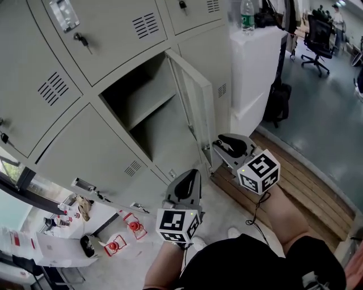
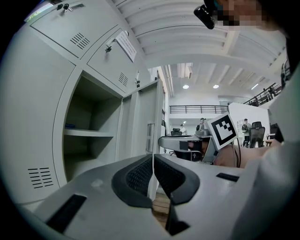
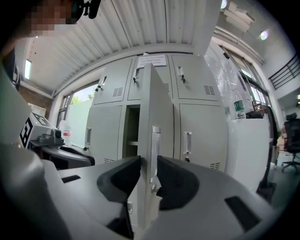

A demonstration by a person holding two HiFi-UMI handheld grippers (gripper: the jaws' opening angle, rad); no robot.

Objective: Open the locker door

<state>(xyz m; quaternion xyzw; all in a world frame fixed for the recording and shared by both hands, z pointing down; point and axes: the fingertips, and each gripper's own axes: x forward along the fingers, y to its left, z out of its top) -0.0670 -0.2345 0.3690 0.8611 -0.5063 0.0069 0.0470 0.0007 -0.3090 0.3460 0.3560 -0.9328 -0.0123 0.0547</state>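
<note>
The grey locker door [image 1: 195, 107] stands swung out from its open compartment [image 1: 142, 107], which shows one shelf inside. My right gripper [image 1: 220, 146] is at the door's free edge near its lower part. In the right gripper view the door [image 3: 149, 117] runs edge-on between the jaws of the right gripper [image 3: 149, 176], and the pads close on it by the metal handle [image 3: 153, 150]. My left gripper [image 1: 190, 174] hangs lower, a little out from the locker bank. Its pads meet with nothing held [image 2: 153, 176]. From the left gripper view the door [image 2: 145, 117] appears beyond the jaws.
Shut lockers surround the open one. A white cabinet [image 1: 258, 62] with a water bottle [image 1: 247, 16] stands right of the lockers, and a black bag [image 1: 278, 102] leans on it. Wooden boards [image 1: 300, 187] lie at the right. A table with small items [image 1: 85, 226] is at lower left.
</note>
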